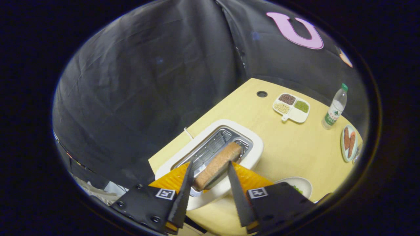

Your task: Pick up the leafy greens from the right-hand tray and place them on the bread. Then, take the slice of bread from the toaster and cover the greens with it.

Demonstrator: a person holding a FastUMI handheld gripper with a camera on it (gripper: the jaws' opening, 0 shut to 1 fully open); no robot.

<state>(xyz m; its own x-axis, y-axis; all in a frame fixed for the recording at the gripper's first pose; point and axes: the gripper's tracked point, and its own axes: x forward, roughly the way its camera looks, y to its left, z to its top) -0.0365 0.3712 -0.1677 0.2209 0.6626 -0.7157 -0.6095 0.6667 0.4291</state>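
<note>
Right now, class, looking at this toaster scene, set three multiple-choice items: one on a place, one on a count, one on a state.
1. Where is the slice of bread?
A. In the toaster slot, between the claw's fingers
B. On the plate of sausages
C. Beside the water bottle

2. How many compartments of the divided dish hold beans?
A. One
B. Three
C. Five

3. How does the claw stand?
A. Shut on the bottle
B. Open, a finger on each side of the slice
C. Shut on the dish

Key: 1 A, the slice stands up out of the slot; 2 B, three fills, one compartment bare; 3 B, gaps show beside the slice.
</note>
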